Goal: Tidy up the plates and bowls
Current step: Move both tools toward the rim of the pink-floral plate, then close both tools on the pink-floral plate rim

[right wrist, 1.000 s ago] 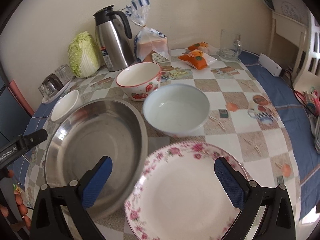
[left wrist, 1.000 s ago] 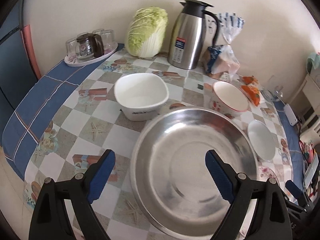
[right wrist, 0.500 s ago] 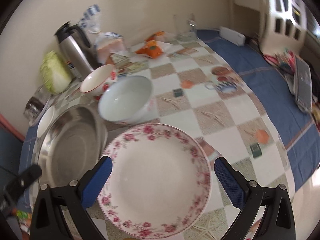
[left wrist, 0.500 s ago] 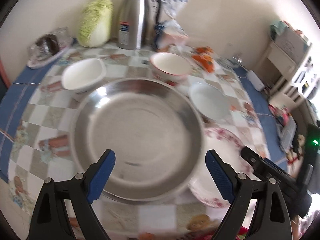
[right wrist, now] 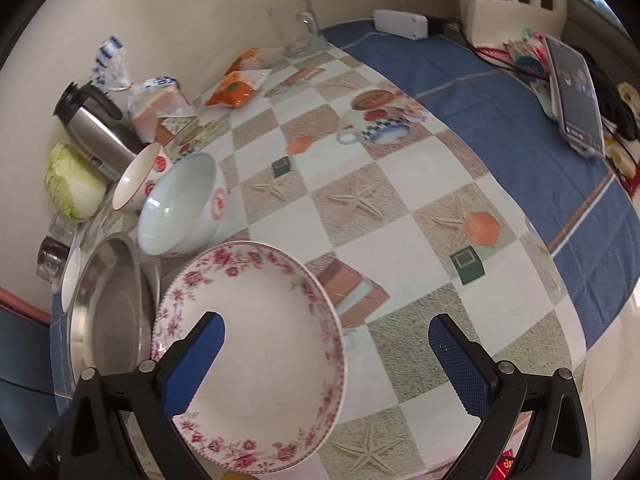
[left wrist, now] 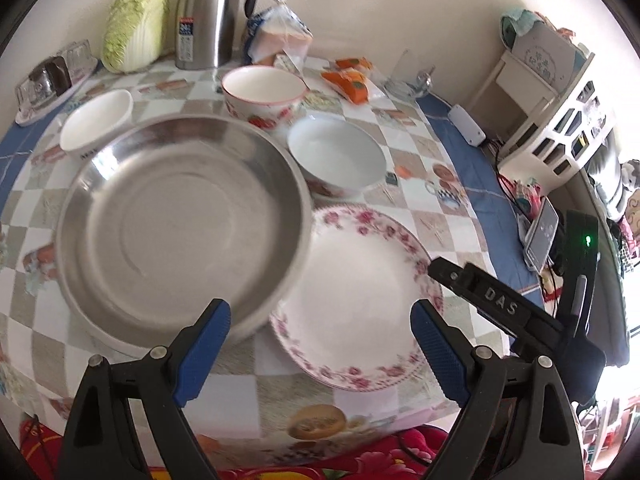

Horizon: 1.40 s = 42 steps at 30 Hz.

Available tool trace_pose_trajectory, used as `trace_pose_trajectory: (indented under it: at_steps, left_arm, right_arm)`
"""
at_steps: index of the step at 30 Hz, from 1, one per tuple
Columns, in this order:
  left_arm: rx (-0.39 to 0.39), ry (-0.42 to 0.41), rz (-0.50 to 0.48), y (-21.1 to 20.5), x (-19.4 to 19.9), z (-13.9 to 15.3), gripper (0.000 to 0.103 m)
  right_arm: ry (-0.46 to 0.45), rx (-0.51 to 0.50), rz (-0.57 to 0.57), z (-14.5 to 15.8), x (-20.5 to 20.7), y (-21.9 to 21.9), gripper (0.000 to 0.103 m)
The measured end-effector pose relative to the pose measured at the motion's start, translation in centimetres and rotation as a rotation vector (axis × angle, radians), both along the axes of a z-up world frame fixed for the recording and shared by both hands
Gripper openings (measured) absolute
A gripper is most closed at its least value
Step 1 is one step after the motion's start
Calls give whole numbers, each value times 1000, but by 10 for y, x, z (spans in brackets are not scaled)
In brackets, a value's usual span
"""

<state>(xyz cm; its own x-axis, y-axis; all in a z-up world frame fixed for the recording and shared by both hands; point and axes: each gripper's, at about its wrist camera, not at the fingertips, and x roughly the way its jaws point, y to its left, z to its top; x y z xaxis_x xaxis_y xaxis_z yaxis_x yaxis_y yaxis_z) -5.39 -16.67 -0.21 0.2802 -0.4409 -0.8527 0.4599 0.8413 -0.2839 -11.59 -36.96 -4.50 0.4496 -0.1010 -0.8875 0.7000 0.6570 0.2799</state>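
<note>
Left gripper [left wrist: 320, 348] spread, empty; right gripper [right wrist: 326, 360] spread; floral plate [right wrist: 256, 344] partly hidden by finger

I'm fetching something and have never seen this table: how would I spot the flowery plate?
Find the big steel basin near the table's front edge. The plate lies flat beside it, tucked slightly under its rim. It alone is shallow, with pink roses around its rim.
</note>
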Motion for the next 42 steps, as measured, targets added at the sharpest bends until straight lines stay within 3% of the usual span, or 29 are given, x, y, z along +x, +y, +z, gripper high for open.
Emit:
trace_pose_trajectory:
  at_steps: [16,21,23,26,31,34,37,42]
  left_arm:
    - [-18,210,123,1,1,-47,91]
    - [1,237,154,3,8,-60,91]
    - [4,251,169,5,10,-66,82]
    - [13,260,178,5,12,-70,80]
    - [15,265,186,7,16,-74,70]
    - [8,277,185,8,17,-77,64]
    - [8,271,180,6,18,-77,60]
    - [0,283,188,6,20,-80,48]
  right_arm:
    - [62,60,4,-23,5,-4,103]
    - [72,56,25,-26,11,1,102]
    - [68,55,36,-26,13,3,99]
    - [50,52,53,-26,17,6,85]
    - [50,79,64,-31,21,5,43]
    - [42,87,42,-32,19,2,26]
    - [41,92,21,-33,15,-2,15]
    - [41,99,16,-32,13,-3,15]
